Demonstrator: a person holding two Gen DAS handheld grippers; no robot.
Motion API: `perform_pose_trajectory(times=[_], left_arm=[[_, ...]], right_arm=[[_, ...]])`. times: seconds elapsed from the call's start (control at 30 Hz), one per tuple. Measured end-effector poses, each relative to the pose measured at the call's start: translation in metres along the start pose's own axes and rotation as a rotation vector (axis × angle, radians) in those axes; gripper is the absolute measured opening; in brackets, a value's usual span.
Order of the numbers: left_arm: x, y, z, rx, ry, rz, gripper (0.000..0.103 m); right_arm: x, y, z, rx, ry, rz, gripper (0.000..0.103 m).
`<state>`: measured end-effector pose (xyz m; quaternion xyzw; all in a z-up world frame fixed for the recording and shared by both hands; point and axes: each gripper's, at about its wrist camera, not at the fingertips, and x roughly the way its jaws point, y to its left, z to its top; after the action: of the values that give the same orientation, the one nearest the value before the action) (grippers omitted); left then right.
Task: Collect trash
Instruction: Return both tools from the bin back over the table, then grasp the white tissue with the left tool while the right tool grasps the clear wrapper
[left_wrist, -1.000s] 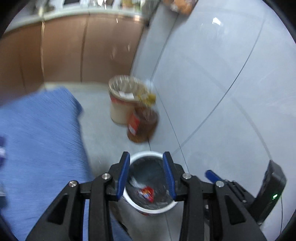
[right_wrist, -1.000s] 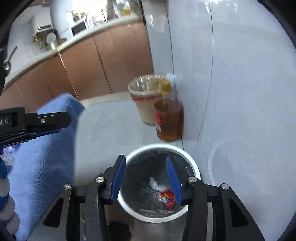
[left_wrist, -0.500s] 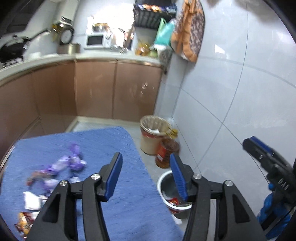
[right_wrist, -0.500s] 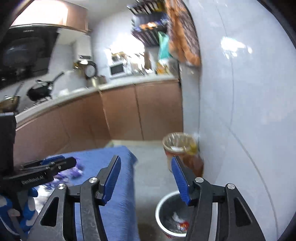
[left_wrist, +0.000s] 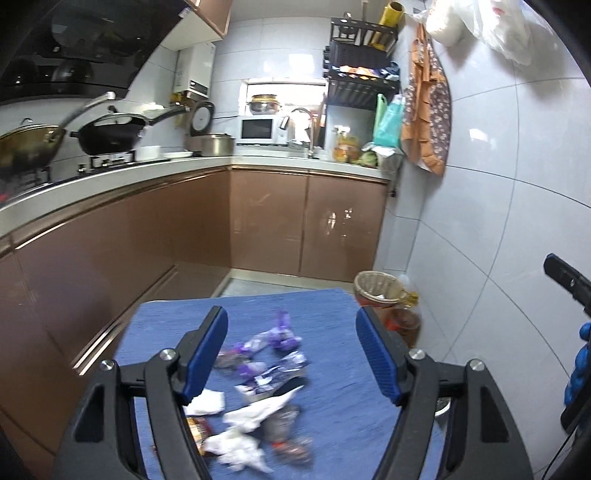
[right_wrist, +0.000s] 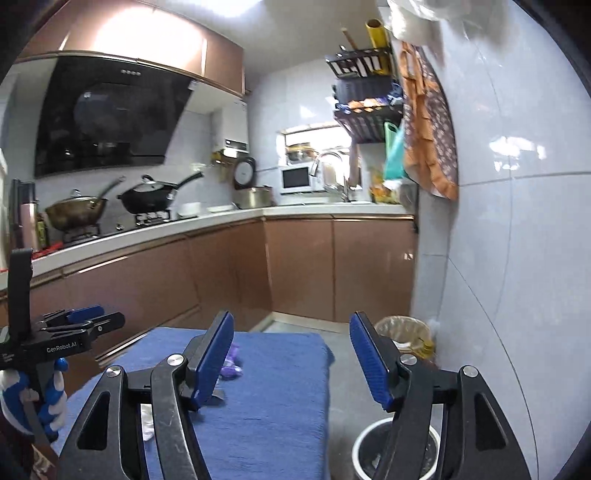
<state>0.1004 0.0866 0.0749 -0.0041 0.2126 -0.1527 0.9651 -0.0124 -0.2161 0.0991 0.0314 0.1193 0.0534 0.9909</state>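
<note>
Several pieces of trash lie on the blue cloth table (left_wrist: 332, 369): purple wrappers (left_wrist: 280, 334), crumpled white tissue (left_wrist: 255, 411) and darker wrappers. My left gripper (left_wrist: 291, 354) hangs above this pile, its jaws opening with nothing between them. My right gripper (right_wrist: 291, 358) is held over the table's right edge, its jaws also opening and empty. The white trash bin (right_wrist: 360, 456) stands on the floor below it, right of the table (right_wrist: 277, 398). One purple wrapper (right_wrist: 231, 363) shows by the right gripper's left finger.
A lined waste basket (left_wrist: 376, 291) and an amber oil bottle (left_wrist: 404, 319) stand against the tiled wall beyond the table. Brown kitchen cabinets (left_wrist: 258, 221) run along the left and back. The left gripper (right_wrist: 74, 334) and a blue-gloved hand show at the right wrist view's left.
Both grippers have risen from over the white bin and tilted up; the left swung over the table's trash pile. Both pairs of jaws have widened.
</note>
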Motion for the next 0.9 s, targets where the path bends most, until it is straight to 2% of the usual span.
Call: perform_pose_trajectory(times=[0.23,0.43,0.53,0.7,0.9], left_arm=[[-0.030,0.051,-0.015,0.012,0.000,0.061,0.070],[-0.022,0.076,-0.036,-0.022,0.051,0.026,0.070],[-0.006,0.080,-0.050,-0.026,0.110,-0.022,0.070],[0.036,0.070,-0.073,0.017,0.243,-0.091,0.070],[0.089,0.067,-0.098,0.079,0.395,-0.110,0.070]], right_arm=[[-0.003,0.029,0.009,0.011,0.006,0.106,0.063],[0.010,0.045,0.006,0.035,0.049,0.176,0.063],[0.023,0.051,-0.001,0.041,0.093,0.197,0.063],[0.057,0.059,-0.023,0.058,0.221,0.250,0.063],[0.110,0.065,-0.060,0.095,0.400,0.322,0.060]])
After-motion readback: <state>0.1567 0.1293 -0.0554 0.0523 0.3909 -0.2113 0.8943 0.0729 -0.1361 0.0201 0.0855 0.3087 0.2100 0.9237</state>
